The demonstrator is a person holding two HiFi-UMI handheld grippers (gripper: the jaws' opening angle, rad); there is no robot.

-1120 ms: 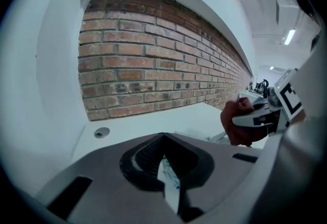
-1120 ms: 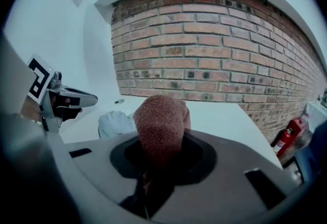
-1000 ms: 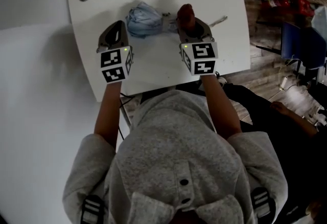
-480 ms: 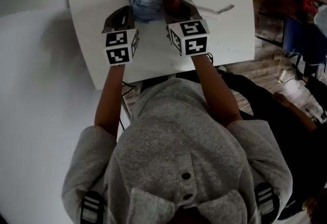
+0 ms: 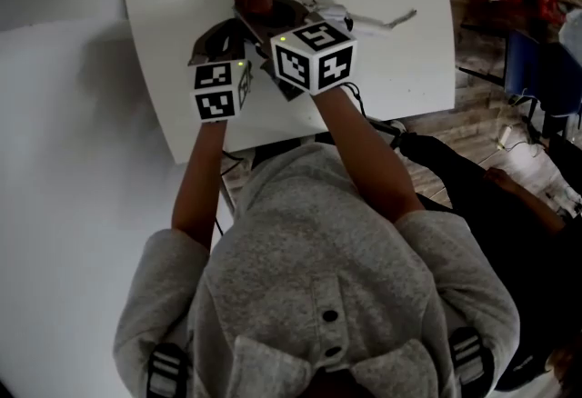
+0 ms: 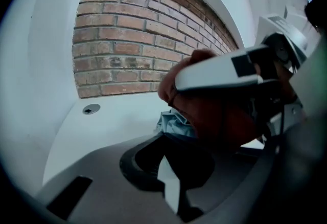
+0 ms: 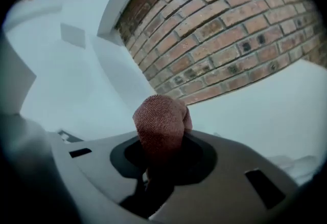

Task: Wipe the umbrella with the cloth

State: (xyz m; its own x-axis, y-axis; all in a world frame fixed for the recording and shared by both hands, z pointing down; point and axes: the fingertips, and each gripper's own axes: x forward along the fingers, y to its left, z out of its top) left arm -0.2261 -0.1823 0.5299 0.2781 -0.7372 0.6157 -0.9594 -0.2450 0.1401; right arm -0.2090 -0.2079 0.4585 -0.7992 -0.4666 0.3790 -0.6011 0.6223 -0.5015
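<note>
Cloth (image 7: 159, 128) — reddish-brown, coarse weave, bunched into an upright wad. It's pinched btw the jaws of the right gripper (image 5: 262, 13), top end sticking out past the tips. In head view it sits over the far part of the white table (image 5: 400, 69).

Umbrella (image 6: 173, 125) — light blue, folded, fabric crumpled in a loose bundle, lying flat on the tabletop. Mostly hidden in head view; only its thin pale end pokes out to the right. Left gripper view shows cloth right above the blue fabric. Contact btw them: can't tell.
</note>
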